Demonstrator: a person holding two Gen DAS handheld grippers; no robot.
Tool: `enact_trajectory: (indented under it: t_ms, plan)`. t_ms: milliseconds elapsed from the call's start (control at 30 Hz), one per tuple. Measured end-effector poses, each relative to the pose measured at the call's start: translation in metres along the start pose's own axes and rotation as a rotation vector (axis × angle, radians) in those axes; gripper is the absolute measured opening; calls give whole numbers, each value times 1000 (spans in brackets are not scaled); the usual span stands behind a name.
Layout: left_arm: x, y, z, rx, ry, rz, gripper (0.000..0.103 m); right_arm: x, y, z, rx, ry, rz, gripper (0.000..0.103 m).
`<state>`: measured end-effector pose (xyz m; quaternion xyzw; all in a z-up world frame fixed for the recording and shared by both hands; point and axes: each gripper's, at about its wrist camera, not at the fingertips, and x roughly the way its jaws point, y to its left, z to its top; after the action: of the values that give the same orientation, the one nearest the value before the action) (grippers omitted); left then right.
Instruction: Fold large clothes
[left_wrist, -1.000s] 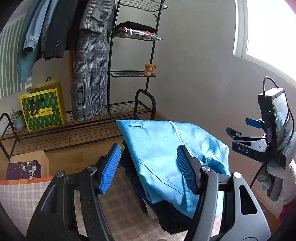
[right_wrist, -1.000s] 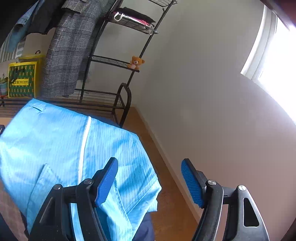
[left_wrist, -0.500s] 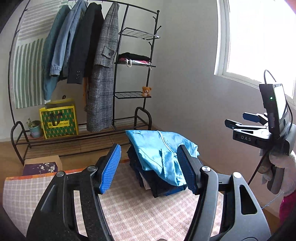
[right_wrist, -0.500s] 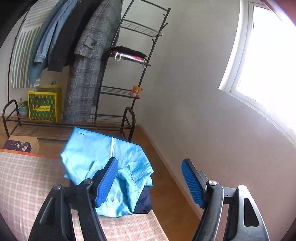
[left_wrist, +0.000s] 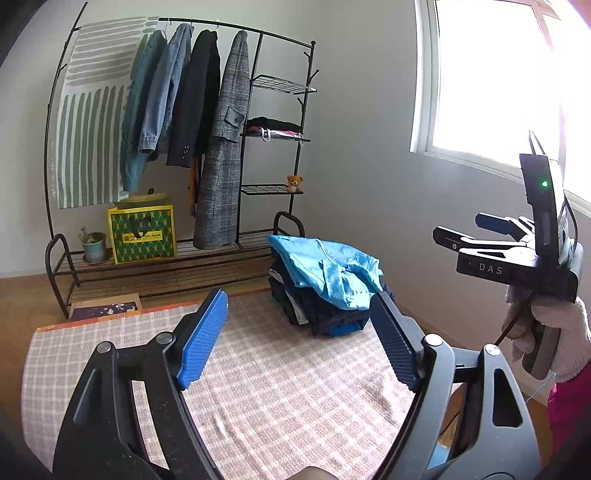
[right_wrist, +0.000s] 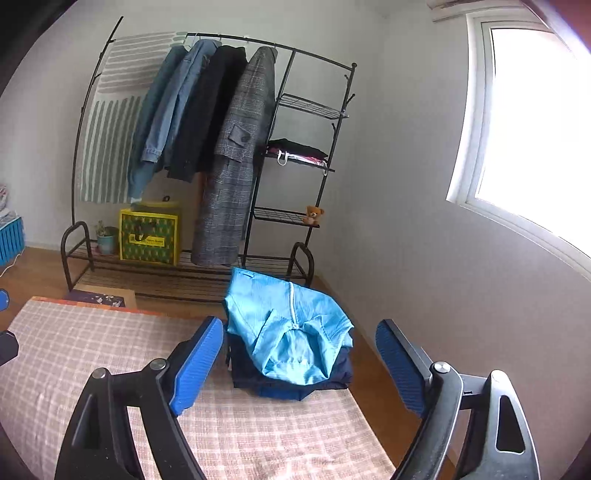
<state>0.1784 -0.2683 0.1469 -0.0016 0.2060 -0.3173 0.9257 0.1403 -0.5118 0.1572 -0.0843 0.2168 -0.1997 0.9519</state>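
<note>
A folded light blue striped garment (left_wrist: 325, 269) lies on top of a stack of dark folded clothes (left_wrist: 325, 317) at the far right corner of a pink checked mat (left_wrist: 280, 391). It also shows in the right wrist view (right_wrist: 288, 332), on the dark stack (right_wrist: 288, 384). My left gripper (left_wrist: 301, 341) is open and empty, held above the mat, well back from the stack. My right gripper (right_wrist: 299, 365) is open and empty, also back from the stack. It shows at the right of the left wrist view (left_wrist: 480, 232), held by a gloved hand.
A black clothes rack (left_wrist: 184, 147) with hanging coats stands against the far wall, with a yellow-green bag (left_wrist: 142, 234), a potted plant (left_wrist: 92, 245) and a teddy bear (left_wrist: 294, 182). A cardboard box (left_wrist: 105, 306) sits beyond the mat. A window (right_wrist: 535, 129) is at right.
Both grippers have pulled back and up from the blue garment. The stack now looks smaller and farther away, and much more of the mat and the rack shows.
</note>
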Motion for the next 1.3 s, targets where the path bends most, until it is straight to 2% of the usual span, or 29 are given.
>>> enact_trajectory:
  t_ms: [167,333,400,467,567,800,967,1300]
  plan:
    - [-10,-1,-25,5,16,9,86,-12,17,-42,23,1,1,94]
    - [-13,-10,-42,45,5,23,91,-14,11,-73,105,-1,0,96]
    - [-13,-12,-47,46,8,19,96,-12,8,-81,139,-15,-9,102]
    - [-13,-14,-51,53,4,23,102,-7,2,-86,176,-10,-22,103]
    - [-12,-16,-56,70,-2,36,103,-3,-3,-88,196,-11,-38,103]
    - [1,-16,-69,90,45,45,103,11,-2,-101,224,1,-54,103]
    - [2,-18,-78,121,32,89,103,17,6,-108,194,4,-77,103]
    - [7,-28,-85,133,57,76,103,30,6,-117,212,36,-65,103]
